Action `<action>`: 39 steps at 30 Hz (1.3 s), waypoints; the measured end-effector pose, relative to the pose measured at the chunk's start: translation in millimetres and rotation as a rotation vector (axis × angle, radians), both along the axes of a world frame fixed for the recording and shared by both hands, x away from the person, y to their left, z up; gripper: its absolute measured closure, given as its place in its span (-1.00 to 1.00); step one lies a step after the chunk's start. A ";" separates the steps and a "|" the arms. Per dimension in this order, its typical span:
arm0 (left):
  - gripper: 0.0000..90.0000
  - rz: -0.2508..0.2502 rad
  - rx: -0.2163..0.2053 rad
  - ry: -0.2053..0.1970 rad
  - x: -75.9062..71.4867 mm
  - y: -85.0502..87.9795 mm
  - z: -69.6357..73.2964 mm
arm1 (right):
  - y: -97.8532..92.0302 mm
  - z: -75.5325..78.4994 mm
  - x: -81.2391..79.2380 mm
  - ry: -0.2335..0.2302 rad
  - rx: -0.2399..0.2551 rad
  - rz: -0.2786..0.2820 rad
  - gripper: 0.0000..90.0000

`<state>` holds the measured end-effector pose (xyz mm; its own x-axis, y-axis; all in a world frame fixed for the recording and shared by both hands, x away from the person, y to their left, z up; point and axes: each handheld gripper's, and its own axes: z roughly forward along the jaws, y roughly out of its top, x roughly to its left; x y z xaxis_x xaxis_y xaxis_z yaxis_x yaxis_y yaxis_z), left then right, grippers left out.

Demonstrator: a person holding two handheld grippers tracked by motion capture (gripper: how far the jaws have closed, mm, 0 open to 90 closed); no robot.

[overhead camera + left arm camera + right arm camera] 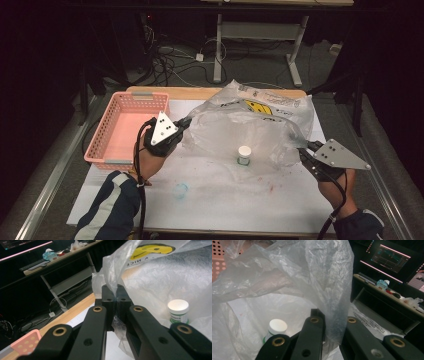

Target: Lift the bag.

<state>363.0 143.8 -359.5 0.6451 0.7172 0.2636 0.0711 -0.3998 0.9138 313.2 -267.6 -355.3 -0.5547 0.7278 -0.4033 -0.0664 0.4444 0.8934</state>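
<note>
A translucent plastic bag (250, 125) with a yellow smiley print hangs stretched between my two grippers above the white-covered table. My left gripper (186, 121) is shut on the bag's left edge; in the left gripper view its jaws (115, 293) pinch the film (160, 277). My right gripper (302, 146) is shut on the bag's right edge, where the film (287, 277) runs down between the jaws (332, 320). A small bottle (243, 155) with a white cap and green label stands upright on the table at the bag's mouth (178, 311) (275, 328).
An empty pink basket (127, 127) sits at the table's left, beside my left hand. A small clear ring-like lid (180, 190) lies on the white sheet (225, 205) near the front. Faint red stains mark the sheet. Desk legs and cables stand beyond the far edge.
</note>
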 end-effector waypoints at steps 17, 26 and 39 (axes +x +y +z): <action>0.91 0.020 0.013 -0.045 -33.6 31.6 29.7 | 12.7 24.1 -18.9 0.007 -0.001 0.061 1.00; 0.91 0.005 -0.011 -0.024 -12.9 16.2 18.7 | 20.3 21.5 0.5 0.020 0.014 0.042 1.00; 0.91 0.058 -0.042 0.007 43.2 2.0 10.3 | 7.5 16.8 65.9 0.083 0.047 -0.065 1.00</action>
